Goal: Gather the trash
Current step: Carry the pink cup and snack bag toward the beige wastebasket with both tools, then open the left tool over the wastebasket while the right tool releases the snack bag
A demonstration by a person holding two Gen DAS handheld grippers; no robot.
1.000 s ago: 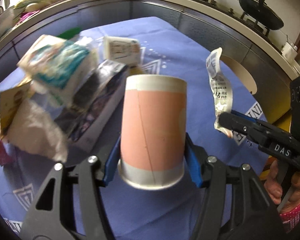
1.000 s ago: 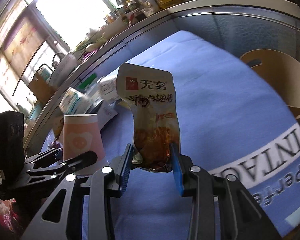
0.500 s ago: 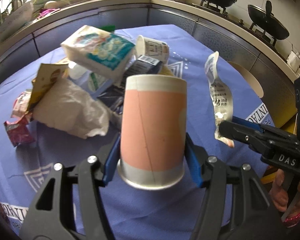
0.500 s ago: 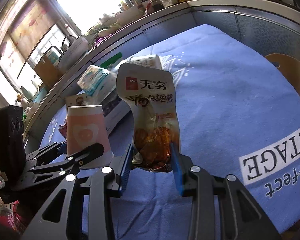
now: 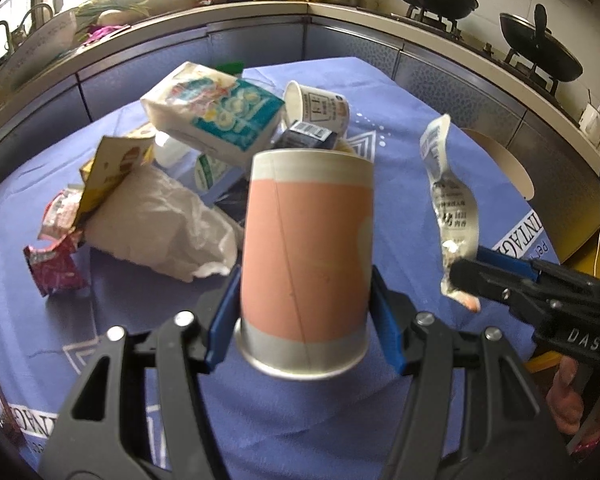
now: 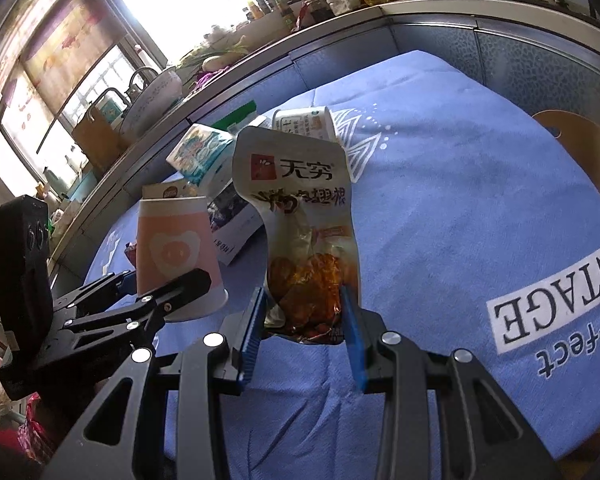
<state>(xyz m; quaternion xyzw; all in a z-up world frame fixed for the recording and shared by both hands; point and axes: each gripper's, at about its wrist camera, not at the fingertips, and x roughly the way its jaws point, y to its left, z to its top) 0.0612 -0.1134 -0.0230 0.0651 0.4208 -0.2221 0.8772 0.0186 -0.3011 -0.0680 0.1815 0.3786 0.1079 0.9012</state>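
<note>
The left tool point(image 5: 304, 320) grips a pink paper cup point(image 5: 306, 248) upside down near its rim, long axis upright, above the blue-clothed tabletop point(image 5: 404, 184); light, crushable, so hold gently. Just right of the cup, the right tool point(image 6: 304, 320) clamps a limp printed foil snack pouch point(image 6: 300, 216) by its lower end, standing upright: light, slippery.

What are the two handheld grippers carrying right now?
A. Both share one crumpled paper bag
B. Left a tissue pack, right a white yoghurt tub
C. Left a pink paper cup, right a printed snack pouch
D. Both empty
C: the left gripper clamps the upside-down pink paper cup, and the right gripper pinches the printed snack pouch.
</note>
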